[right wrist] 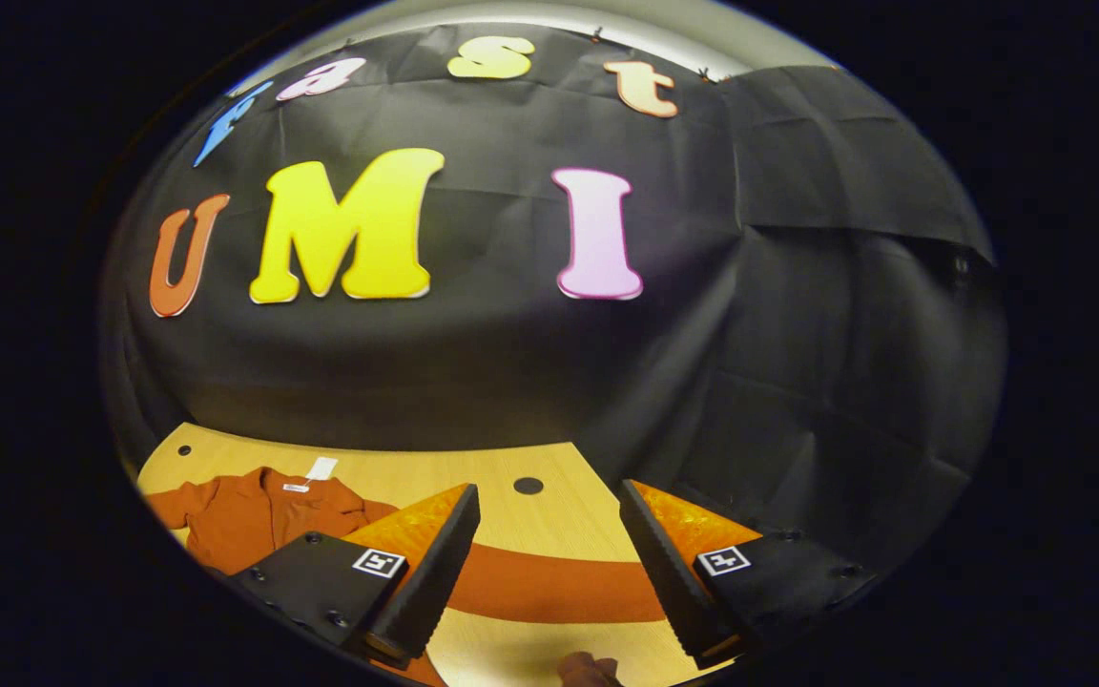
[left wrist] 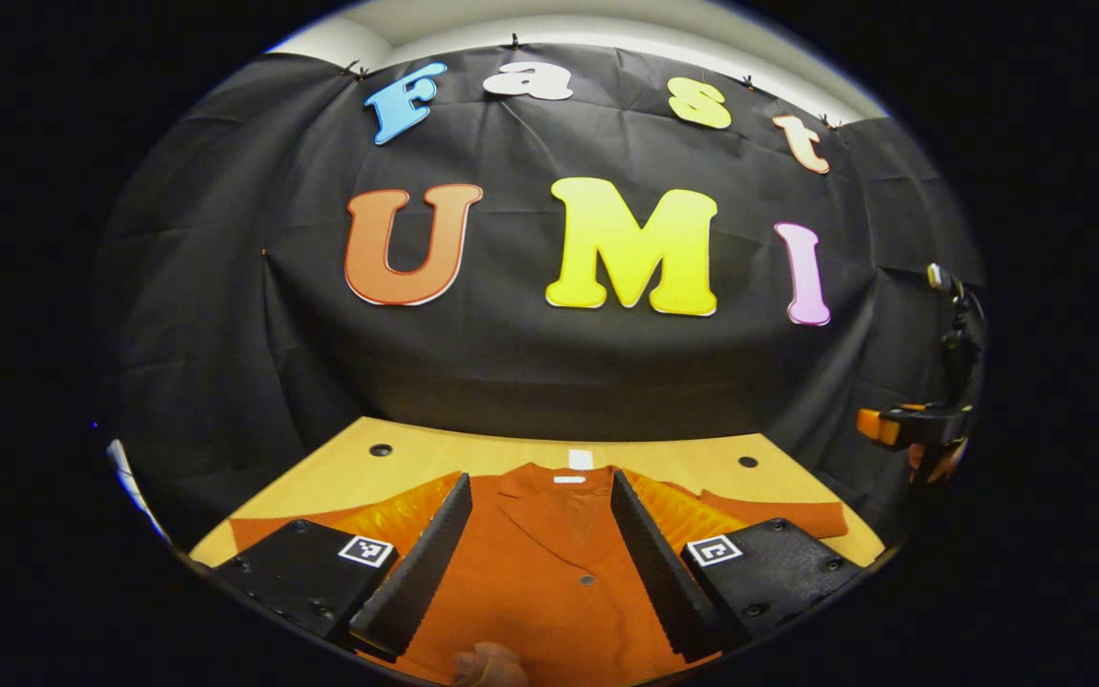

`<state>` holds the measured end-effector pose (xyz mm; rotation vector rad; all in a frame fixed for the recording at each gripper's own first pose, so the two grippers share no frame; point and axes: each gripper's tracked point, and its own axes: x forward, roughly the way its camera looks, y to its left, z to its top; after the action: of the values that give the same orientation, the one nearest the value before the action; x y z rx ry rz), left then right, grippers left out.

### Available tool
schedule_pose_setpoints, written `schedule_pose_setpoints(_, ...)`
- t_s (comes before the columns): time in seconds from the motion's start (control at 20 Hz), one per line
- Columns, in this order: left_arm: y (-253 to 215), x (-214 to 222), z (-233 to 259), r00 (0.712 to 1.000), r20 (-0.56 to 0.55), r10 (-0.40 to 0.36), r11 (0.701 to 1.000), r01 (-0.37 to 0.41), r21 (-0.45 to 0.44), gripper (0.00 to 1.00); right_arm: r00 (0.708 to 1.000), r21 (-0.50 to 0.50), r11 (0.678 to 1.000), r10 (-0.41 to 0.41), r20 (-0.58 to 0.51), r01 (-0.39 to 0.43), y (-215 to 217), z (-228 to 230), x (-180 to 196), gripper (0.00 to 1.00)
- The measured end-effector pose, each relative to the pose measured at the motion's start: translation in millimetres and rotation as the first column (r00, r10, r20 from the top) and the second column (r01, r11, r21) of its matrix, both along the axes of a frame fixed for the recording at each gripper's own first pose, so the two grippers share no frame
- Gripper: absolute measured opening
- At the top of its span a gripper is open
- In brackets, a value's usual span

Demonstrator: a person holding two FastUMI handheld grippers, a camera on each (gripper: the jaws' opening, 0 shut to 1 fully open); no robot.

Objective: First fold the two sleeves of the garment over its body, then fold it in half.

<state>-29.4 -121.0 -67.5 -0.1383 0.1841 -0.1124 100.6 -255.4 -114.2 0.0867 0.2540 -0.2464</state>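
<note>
Garment (left wrist: pixel 549 563), rust-orange with a collar, lies flat and face-up on the wooden counter (left wrist: pixel 664 456), low in the centre of the left gripper view. The left claw (left wrist: pixel 540 563) hangs over its body, jaws wide apart, holding nothing. In the right gripper view the right claw (right wrist: pixel 549 582) is likewise spread wide over one sleeve (right wrist: pixel 559 584), which stretches across the counter between its jaws at the bottom of the frame, untouched by them. Both sleeves lie unfolded.
</note>
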Motion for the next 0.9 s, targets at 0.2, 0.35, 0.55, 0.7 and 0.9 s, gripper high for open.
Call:
schedule_pose_setpoints(0.2,-26.4,-12.9,-41.5,0.989,-0.147,0.005,0.999,0.001,0.043,0.96,0.984,0.067,0.995,-0.068,-0.162,0.08,-68.7,-74.9,15.3,0.95)
schedule_pose_setpoints(0.35,-36.3,-21.2,-59.5,0.978,-0.206,0.032,0.994,-0.01,0.108,0.96,0.958,0.051,0.993,-0.084,-0.273,0.102,-104.5,-131.4,22.9,0.95)
schedule_pose_setpoints(0.55,-36.1,-33.3,-89.5,0.95,-0.299,0.089,0.988,-0.046,0.15,1.0,0.92,0.06,0.995,-0.052,-0.389,0.082,-116.6,-187.4,29.0,0.95)
schedule_pose_setpoints(0.7,-36.0,-36.0,-94.7,0.938,-0.325,0.123,0.984,-0.074,0.159,0.96,0.885,0.091,0.993,-0.022,-0.466,0.072,-116.6,-216.0,30.0,0.95)
schedule_pose_setpoints(0.9,-37.1,-36.9,-100.9,0.93,-0.337,0.148,0.978,-0.086,0.191,0.96,0.814,0.149,0.987,0.034,-0.58,0.065,-112.6,-240.6,33.0,0.95)
